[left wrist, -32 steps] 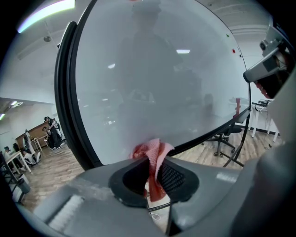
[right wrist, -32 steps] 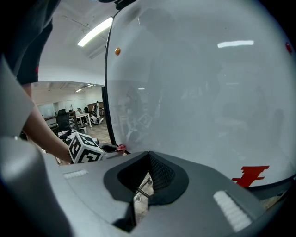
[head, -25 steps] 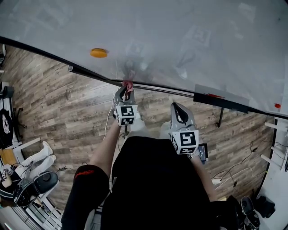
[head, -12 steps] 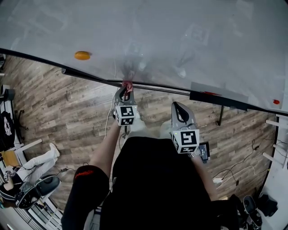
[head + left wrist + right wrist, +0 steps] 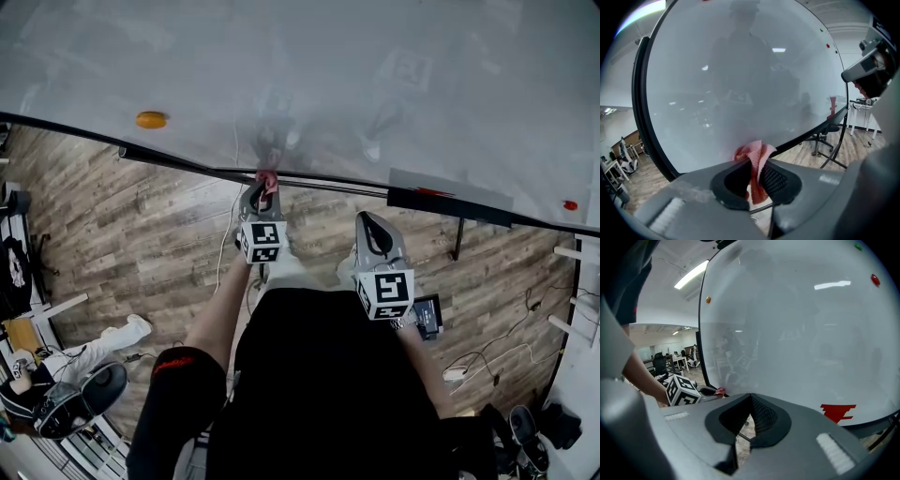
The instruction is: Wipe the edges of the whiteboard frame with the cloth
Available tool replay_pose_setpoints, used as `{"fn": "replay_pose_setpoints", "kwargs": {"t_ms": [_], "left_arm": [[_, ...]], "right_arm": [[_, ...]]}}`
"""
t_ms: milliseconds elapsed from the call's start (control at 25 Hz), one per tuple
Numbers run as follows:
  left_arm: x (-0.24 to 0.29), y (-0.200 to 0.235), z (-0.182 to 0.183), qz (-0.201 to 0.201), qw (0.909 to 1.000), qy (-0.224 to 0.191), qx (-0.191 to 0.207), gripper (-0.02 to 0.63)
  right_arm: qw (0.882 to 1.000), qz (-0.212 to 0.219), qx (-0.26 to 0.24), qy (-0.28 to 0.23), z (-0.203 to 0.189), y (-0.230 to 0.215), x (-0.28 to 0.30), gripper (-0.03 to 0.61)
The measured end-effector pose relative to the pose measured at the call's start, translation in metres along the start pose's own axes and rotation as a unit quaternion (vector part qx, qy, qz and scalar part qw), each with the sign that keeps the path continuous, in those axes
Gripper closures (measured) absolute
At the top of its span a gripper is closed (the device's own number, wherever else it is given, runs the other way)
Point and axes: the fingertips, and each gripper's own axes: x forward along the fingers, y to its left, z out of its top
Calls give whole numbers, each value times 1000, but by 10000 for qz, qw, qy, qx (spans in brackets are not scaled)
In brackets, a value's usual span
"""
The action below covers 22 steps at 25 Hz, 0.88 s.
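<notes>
Pinches a pink cloth (image 5: 754, 152) tight in the left gripper (image 5: 757, 176) — held up against the black frame (image 5: 187, 165) at the lower edge of the whiteboard (image 5: 375, 84). Keeps the right gripper (image 5: 750, 411) short of the board, jaws pressed together on nothing. Looks down on a glossy grey-white surface with faint reflections, an orange magnet (image 5: 150, 120) near the left, a red magnet (image 5: 570, 204) far right, a dark eraser block (image 5: 450, 199) resting on the frame. Below — grey wood-plank floor (image 5: 141, 234), loose cables (image 5: 487, 361), an office chair (image 5: 820, 136) beyond the board.
</notes>
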Motion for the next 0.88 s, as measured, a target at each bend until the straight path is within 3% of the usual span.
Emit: {"fn": "replay_pose_setpoints", "kwargs": {"t_ms": [880], "left_arm": [[5,-39,13,150,9998,93,-113,568]], "right_arm": [[9999,-104,77,-27,-14,-47,-25,577]]}}
